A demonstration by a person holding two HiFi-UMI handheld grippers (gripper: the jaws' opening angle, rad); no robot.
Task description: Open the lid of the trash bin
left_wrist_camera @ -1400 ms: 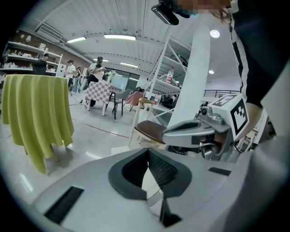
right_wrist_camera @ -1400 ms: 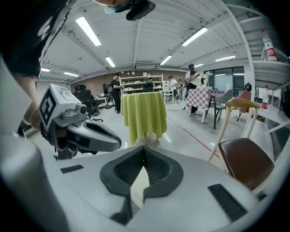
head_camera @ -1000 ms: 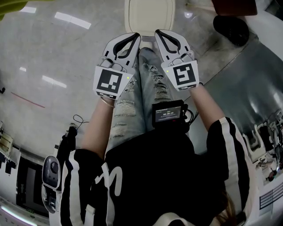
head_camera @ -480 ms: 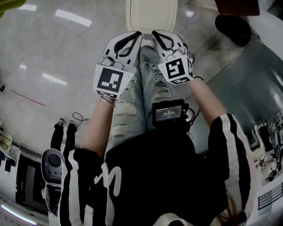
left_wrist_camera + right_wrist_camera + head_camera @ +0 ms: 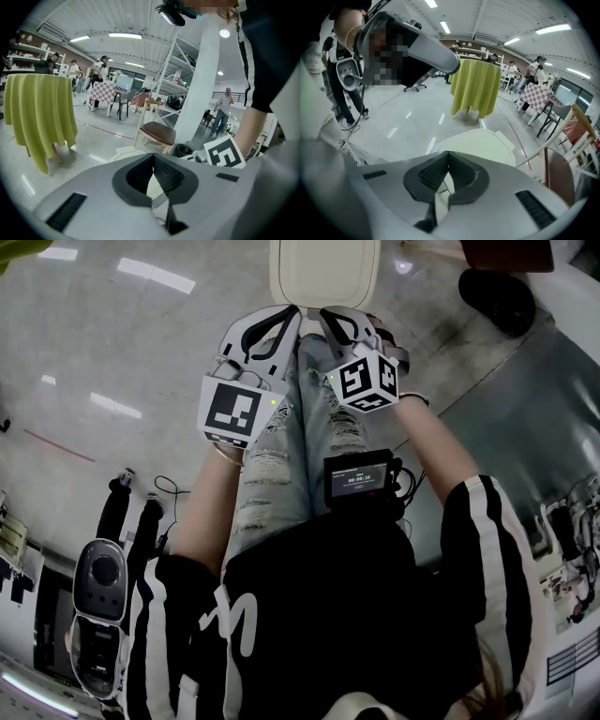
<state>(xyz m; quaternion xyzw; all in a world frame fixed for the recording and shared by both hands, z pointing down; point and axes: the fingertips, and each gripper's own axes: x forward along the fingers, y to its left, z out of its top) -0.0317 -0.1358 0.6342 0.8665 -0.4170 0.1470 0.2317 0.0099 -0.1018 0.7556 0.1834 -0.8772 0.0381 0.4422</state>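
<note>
The cream trash bin lid (image 5: 323,273) lies shut on the floor at the top of the head view, just beyond my knees. My left gripper (image 5: 291,313) and right gripper (image 5: 323,315) hang side by side above my jeans, tips almost together and pointing at the lid's near edge. Both are shut with nothing between the jaws. In the left gripper view the left gripper (image 5: 152,154) points past the pale bin (image 5: 123,151). The right gripper view has the right gripper (image 5: 447,152) just short of the lid (image 5: 480,143), not touching it.
A yellow-draped table (image 5: 476,89) stands beyond the bin. A wooden chair (image 5: 157,133) and a black basket (image 5: 183,150) stand by a white pillar (image 5: 199,93). A black round bin (image 5: 492,301) sits at the upper right. People and tables are far off.
Both grippers have crept toward the bin lid. The right gripper has turned and swung left, so its tip now sits close to the left gripper's.
</note>
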